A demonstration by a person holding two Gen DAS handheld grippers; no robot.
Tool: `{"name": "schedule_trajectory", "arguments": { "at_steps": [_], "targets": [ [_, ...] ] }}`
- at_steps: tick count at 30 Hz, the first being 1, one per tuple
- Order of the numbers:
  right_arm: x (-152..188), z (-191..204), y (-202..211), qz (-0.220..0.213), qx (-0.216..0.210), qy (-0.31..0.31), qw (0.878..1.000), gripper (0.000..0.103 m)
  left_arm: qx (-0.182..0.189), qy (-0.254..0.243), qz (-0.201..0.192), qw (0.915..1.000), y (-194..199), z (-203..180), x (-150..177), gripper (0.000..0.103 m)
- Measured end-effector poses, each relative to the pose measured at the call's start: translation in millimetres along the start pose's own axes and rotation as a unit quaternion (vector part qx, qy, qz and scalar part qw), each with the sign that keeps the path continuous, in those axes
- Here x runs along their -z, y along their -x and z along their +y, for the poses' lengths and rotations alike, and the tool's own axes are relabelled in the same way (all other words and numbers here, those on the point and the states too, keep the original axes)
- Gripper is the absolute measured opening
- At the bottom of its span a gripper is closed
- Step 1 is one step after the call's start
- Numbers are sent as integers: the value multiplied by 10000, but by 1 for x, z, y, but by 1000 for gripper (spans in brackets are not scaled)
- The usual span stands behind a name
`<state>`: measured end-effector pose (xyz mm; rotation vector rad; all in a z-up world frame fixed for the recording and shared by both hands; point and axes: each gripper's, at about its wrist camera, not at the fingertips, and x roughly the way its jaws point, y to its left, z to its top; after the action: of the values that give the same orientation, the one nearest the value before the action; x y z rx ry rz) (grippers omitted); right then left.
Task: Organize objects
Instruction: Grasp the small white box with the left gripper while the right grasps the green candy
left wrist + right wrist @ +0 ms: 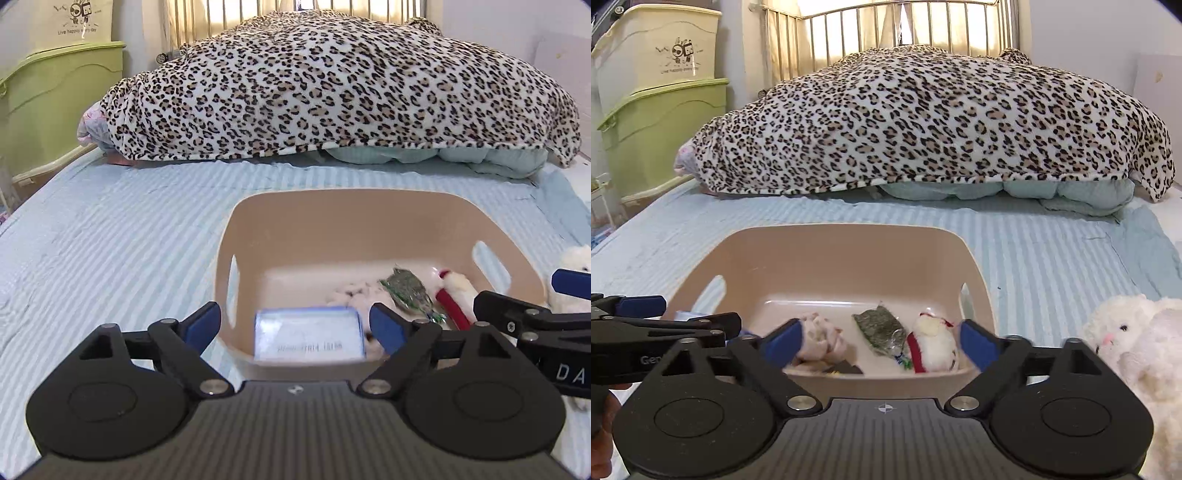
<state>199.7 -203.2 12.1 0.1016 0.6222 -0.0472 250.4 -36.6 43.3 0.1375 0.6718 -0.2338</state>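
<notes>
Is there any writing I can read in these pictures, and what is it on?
"Live happy every day", partly covered, under a cartoon drawing on the cream storage box; blurred in the right wrist view.
"DA", cut off by the frame edge, on the right gripper body, seen from the left wrist.
"Ge", the rest hidden, on the left gripper body, seen from the right wrist.
A dark printed line on the blue-edged packet in the beige basket: too blurred to read.

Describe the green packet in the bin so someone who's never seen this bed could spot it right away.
On the striped bed sits a beige bin with handle slots. On its floor lie three things side by side: a pinkish cloth wad on the left, a red and white plush on the right, and the packet in the middle. It is the only flat, dark green, crinkly one.
</notes>
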Motion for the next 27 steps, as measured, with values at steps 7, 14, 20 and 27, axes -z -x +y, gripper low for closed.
{"name": "schedule_trajectory", "arguments": {
  "at_steps": [7, 14, 20, 27],
  "targets": [
    [8, 10, 18, 247, -95, 97, 9996, 102, -26, -183, 485, 9987, 15, 3, 10, 92],
    [25, 20, 3, 768, -17, 449, 9960, 103, -28, -233, 995, 9948, -7, 14, 34, 92],
    [41, 23, -17, 1140, -56, 617, 9915, 103, -19, -127, 1351, 9907, -34, 27, 47, 92],
    [57, 27, -50, 1660, -215, 611, 9840, 103, 109, -219, 1645, 9861, -59, 31, 60, 92]
  ]
}}
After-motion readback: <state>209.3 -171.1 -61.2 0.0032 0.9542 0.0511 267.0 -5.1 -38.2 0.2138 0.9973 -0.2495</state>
